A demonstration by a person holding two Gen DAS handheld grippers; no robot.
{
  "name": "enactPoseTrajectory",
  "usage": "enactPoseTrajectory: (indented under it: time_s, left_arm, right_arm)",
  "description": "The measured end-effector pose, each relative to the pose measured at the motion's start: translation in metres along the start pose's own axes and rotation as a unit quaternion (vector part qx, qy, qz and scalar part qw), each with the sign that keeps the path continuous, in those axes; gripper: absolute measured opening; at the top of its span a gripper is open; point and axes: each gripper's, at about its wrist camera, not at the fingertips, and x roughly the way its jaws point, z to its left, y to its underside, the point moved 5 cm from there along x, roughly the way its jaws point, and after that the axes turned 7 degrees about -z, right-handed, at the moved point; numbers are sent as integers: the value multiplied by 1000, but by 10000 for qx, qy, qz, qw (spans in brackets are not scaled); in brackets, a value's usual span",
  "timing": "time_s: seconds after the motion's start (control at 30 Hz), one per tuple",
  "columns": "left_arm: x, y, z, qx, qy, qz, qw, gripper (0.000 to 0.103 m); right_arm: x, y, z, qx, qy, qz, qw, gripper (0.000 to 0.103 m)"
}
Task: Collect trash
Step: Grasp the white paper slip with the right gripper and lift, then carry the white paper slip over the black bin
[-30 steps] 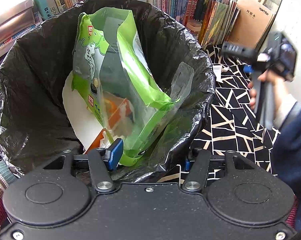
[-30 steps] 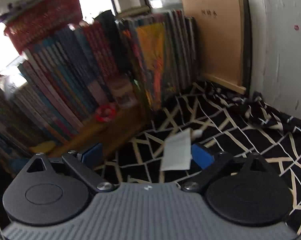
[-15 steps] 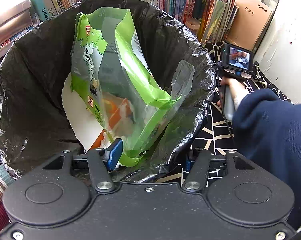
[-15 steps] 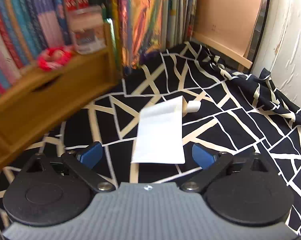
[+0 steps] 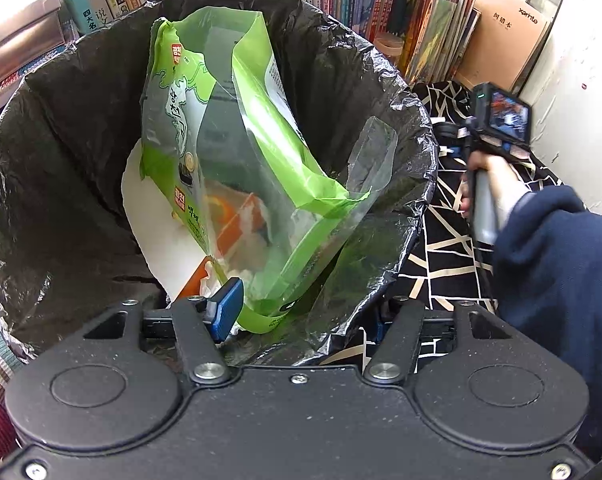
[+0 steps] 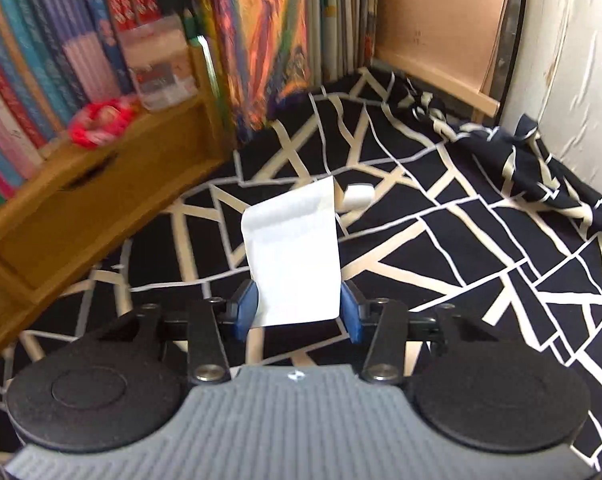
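Your right gripper point(image 6: 297, 312) is closing around the white paper point(image 6: 293, 256) lying on the cloth point(image 6: 461, 264), long axis pointing away (pads just beside its edges). Your left gripper point(image 5: 301, 312) is opening, straddling the bin liner's point(image 5: 381, 280) rim.

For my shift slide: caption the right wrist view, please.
Right gripper closing around a white paper slip on the black patterned cloth.

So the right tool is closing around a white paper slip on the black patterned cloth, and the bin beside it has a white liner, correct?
Not quite: the bin liner is black, as the left wrist view shows. The rest holds: the right tool is closing around the white paper slip on the black patterned cloth.
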Motion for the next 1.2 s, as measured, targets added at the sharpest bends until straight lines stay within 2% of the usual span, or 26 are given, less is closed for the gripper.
enactPoseTrajectory:
  time_s: [0.2,0.33,0.53,0.7,0.77,0.93,1.2]
  left_arm:
    - [0,1,1,-36,20,8,10000,58]
    - [-1,2,1,-34,31,26,10000,57]
    - [-1,3,2,-1,28,12,10000,57]
    - [-2,4,2,13,22,8,10000,57]
    - [-2,5,1,26,16,3,10000,57]
    - [-2,5,1,35,15,5,10000,57]
    - [-2,5,1,42,10,4,10000,57]
  right_arm:
    - [-64,-27,7,-123,-471,-353,9982,49]
    - [-127,-51,20,-350,-1034,-742,9912,49]
    - [-231,-68,49,-549,-2067,-1261,9687,50]
    - [-295,-52,79,-644,-2936,-1491,9420,51]
    - [-311,-43,98,-792,-3253,-1522,9299,51]
    - [-332,-21,119,-1087,-3668,-1529,9112,52]
    - [-324,-8,123,-1102,-3767,-1304,9105,53]
